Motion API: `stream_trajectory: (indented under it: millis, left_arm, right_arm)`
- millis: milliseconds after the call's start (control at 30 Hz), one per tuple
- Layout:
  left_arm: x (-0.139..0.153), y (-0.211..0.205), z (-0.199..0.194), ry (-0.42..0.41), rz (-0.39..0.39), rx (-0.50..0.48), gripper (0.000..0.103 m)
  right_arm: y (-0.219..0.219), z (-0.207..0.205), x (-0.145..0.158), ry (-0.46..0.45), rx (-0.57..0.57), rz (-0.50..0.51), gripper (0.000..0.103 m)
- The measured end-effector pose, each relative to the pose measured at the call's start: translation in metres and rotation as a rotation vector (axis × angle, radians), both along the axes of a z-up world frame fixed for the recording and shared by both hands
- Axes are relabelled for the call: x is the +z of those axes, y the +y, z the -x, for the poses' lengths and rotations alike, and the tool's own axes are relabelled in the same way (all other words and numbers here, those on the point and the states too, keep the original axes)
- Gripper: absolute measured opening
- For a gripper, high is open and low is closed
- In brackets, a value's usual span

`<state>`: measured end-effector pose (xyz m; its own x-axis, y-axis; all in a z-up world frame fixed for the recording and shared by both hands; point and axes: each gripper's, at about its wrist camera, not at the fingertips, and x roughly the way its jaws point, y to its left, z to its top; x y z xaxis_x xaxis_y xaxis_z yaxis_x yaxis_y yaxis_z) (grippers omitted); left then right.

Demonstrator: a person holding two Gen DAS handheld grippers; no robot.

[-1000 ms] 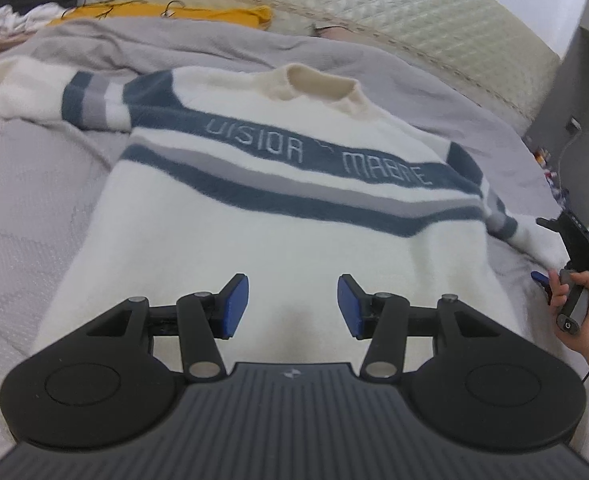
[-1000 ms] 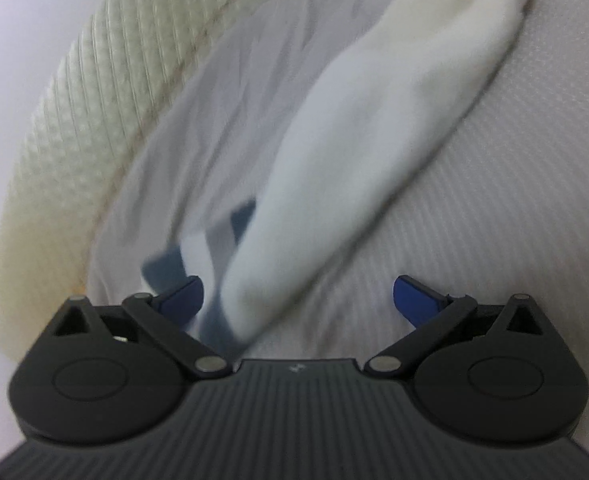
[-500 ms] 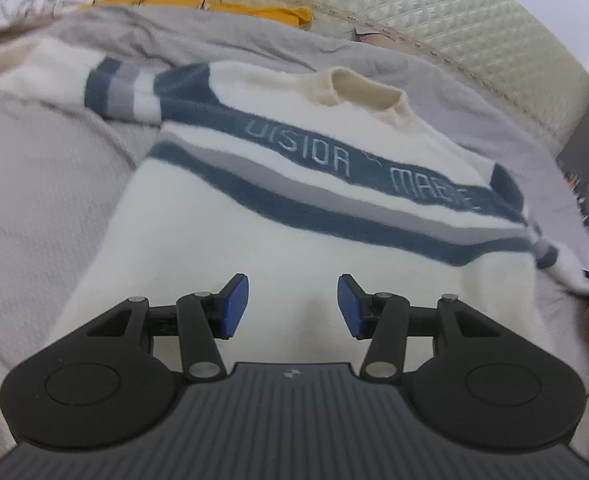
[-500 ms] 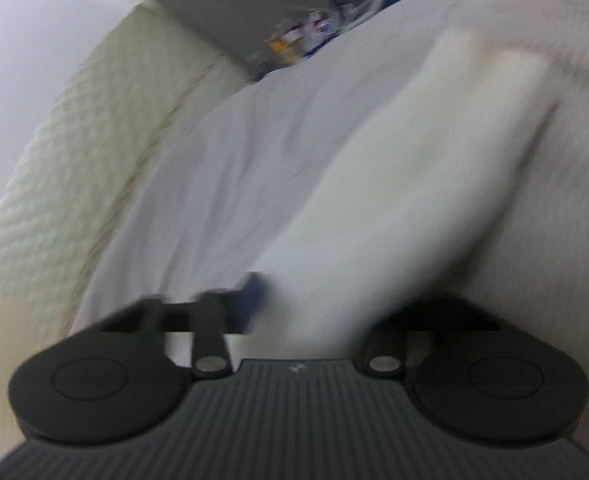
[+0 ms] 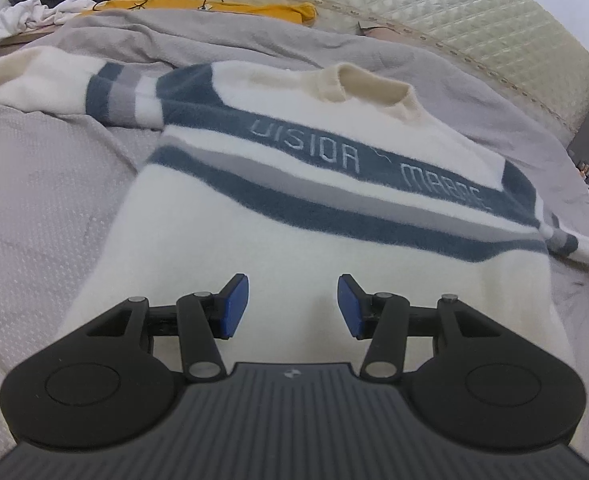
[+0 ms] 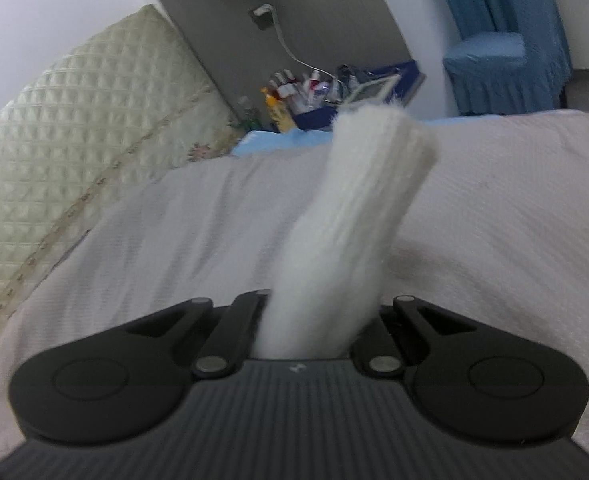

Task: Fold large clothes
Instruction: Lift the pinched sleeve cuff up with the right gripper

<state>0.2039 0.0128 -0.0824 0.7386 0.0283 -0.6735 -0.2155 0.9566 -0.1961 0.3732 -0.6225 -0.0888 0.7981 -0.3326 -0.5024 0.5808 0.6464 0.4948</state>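
Note:
A cream sweater point(image 5: 294, 240) with blue and grey stripes and lettering lies face up on the grey bed, collar at the far side. Its left sleeve point(image 5: 54, 80) stretches out to the far left. My left gripper point(image 5: 293, 306) is open and empty, hovering over the sweater's lower body. My right gripper point(image 6: 318, 332) is shut on the sweater's right sleeve point(image 6: 354, 220), which stands up out of the jaws with the cuff pointing away; its pads are hidden by the cloth.
A grey bedcover point(image 5: 34, 200) lies under the sweater. A quilted cream headboard point(image 5: 474, 20) runs along the far side. A yellow garment point(image 5: 214, 6) and a clothes pile point(image 5: 46, 4) lie at the back left. A cluttered bedside table point(image 6: 326, 92) and a blue chair point(image 6: 502, 72) stand beyond the bed.
My right gripper has closed on the right sleeve and lifted it off the bed. My left gripper has stayed open and shifted slightly over the sweater body.

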Motion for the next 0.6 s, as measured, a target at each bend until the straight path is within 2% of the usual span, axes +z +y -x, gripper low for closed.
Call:
stream_trajectory:
  millis: [67,167,233,400,600]
  left_arm:
    - [-0.001,0.000,-0.002,0.001,-0.009,-0.007,0.055]
    - [-0.009,0.008,-0.006,0.050,0.041,0.005,0.055]
    - [-0.009,0.010,-0.007,0.062,0.020,0.012,0.055]
    - [0.006,0.011,0.001,0.003,0.031,-0.012,0.055]
    - [0.028,0.020,0.015,-0.072,0.079,-0.006,0.055]
  right_arm:
    - [0.005,-0.004,0.010,-0.011,0.023,0.023,0.010]
    - [0.028,-0.003,0.029,-0.003,0.073,0.110,0.010]
    - [0.043,-0.003,0.045,-0.023,0.108,0.127,0.010]
    - [0.085,0.001,0.104,-0.118,0.209,0.197,0.010]
    - [0.160,0.019,0.184,-0.234,0.362,0.360,0.010]
